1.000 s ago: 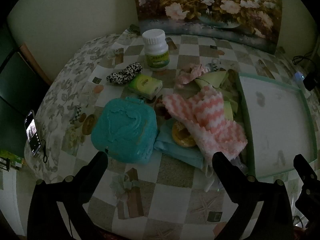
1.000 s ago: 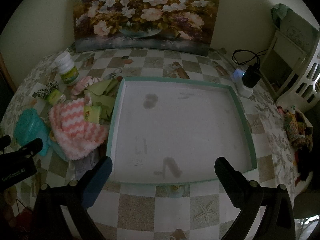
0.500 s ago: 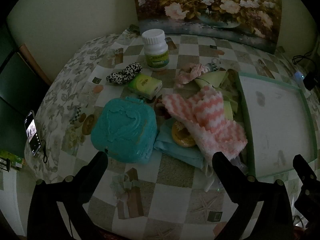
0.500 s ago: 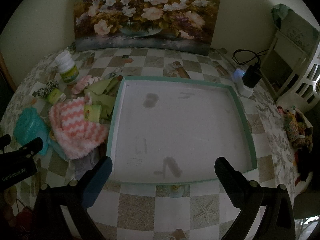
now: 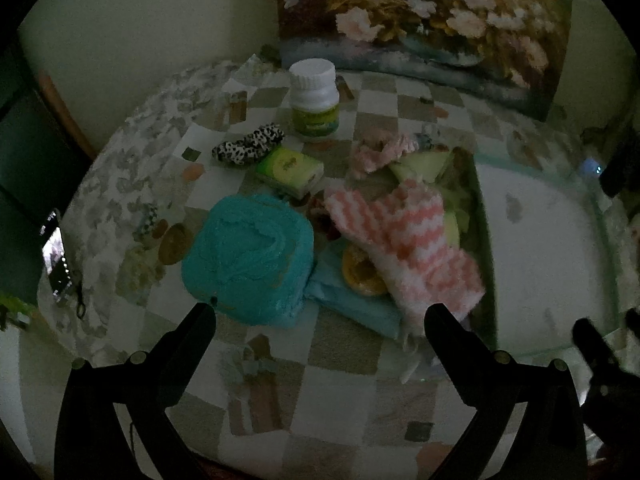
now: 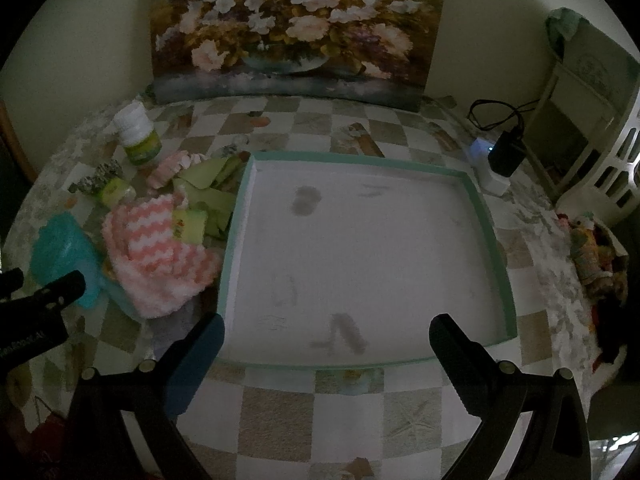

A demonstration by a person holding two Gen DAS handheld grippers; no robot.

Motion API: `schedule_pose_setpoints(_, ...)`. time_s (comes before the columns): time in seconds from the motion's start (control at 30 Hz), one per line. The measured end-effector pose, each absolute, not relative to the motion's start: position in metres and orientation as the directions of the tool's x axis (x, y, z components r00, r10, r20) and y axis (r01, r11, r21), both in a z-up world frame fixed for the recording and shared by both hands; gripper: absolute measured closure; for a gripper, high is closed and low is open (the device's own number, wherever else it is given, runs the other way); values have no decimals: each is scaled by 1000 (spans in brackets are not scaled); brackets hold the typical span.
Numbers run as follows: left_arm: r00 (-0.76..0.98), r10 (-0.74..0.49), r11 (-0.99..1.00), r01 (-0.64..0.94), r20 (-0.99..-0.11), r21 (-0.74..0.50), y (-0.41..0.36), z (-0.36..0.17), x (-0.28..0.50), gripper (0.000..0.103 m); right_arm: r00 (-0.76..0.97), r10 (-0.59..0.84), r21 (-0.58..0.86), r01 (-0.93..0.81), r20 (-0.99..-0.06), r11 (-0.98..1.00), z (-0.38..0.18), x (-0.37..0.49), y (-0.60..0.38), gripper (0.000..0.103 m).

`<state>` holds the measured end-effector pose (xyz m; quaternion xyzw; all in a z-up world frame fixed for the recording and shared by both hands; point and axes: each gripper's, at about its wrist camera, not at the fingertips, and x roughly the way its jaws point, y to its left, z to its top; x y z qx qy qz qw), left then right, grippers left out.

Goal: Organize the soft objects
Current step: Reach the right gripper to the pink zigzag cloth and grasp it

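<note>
A pink-and-white zigzag cloth point(image 5: 404, 236) lies on a pile beside a green-rimmed white tray point(image 5: 480, 216). Under it are a light blue cloth point(image 5: 352, 300), pale green cloths point(image 5: 420, 162) and a pink scrunchie point(image 5: 376, 150). A spotted black-and-white scrunchie point(image 5: 248, 146) lies further left. My left gripper point(image 5: 320, 320) is open and empty, hovering just short of the pile. My right gripper point(image 6: 326, 332) is open and empty over the near edge of the tray point(image 6: 486, 216), whose white floor holds nothing. The zigzag cloth also shows in the right wrist view point(image 6: 156, 248).
A teal plastic box point(image 5: 248, 256), a white pill bottle point(image 5: 314, 100), a green tissue pack point(image 5: 290, 168) and a round yellow tin point(image 5: 362, 272) sit among the cloths. A phone point(image 5: 56, 260) lies at the left table edge. A flower painting point(image 6: 296, 28) leans on the wall. A charger point(image 6: 504, 152) sits far right.
The left view has shifted very slightly and blurred; nothing on the table has moved and both grippers stay open.
</note>
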<state>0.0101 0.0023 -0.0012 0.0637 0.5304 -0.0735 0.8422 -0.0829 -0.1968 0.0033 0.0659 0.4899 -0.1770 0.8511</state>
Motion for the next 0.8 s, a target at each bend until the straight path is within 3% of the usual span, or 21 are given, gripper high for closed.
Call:
schedule_pose_setpoints(0.1, 431, -127, 984, 166, -893, -60, 10, 17, 23, 0, 487, -206, -22, 357, -849, 934, 13, -78, -197, 0)
schedule_pose_setpoints(0.33, 498, -170, 985, 108, -850, -134, 16, 56, 58, 0, 576, -160, 8, 278, -801, 960, 38, -44, -181, 0)
schedule_pose_setpoints(0.43, 510, -174, 985, 86, -842, -152, 15, 58, 68, 0, 513, -100, 29, 236, -853, 971, 26, -24, -172, 0)
schedule_pose_setpoints(0.6, 465, -141, 990, 67, -874, -124, 11, 41, 78, 0, 448, 11, 104, 183, -894, 978, 5, -2, -158, 0)
schedule_pose_setpoints(0.8, 442, 19, 1000, 13, -897, 28, 16, 21, 89, 0, 423, 141, 203, 105, -895, 973, -13, 13, -143, 0)
